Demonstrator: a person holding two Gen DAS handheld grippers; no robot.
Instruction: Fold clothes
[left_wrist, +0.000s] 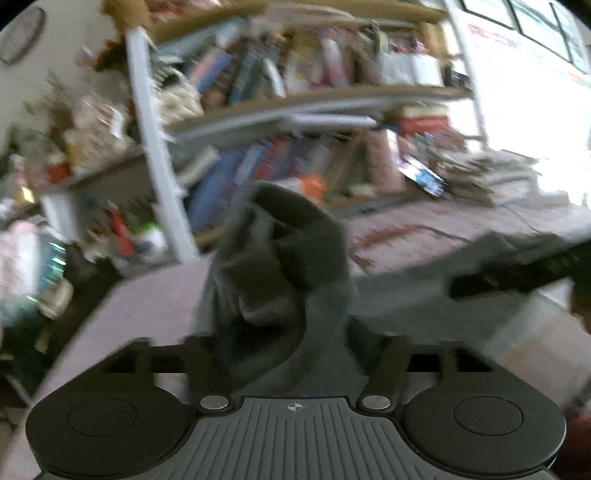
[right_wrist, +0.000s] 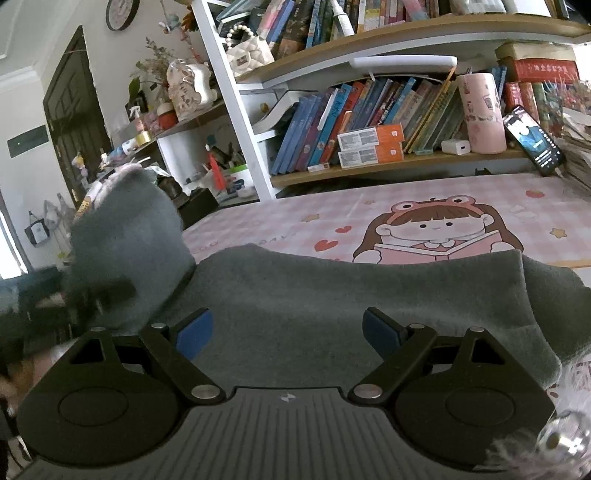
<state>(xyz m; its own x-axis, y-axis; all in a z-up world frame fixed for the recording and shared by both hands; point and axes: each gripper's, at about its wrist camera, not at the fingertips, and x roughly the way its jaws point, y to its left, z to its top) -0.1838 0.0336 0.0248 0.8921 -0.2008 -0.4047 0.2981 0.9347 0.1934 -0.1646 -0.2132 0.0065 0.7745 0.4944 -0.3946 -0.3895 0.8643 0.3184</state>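
Note:
A grey garment lies spread on the table, which is covered by a pink cartoon cloth. My right gripper hovers just above the garment's near part, open, its blue pads wide apart with nothing between them. The garment's left end is lifted up and bunched. In the blurred left wrist view that bunch of grey fabric stands up from my left gripper, which is shut on it; the fabric hides the fingertips. The left gripper shows as a dark blur under the raised fabric.
A bookshelf full of books runs along the table's far edge. A pink cup and a phone lean there. A white shelf post and cluttered side shelves stand at the left. Stacked papers sit at the far right.

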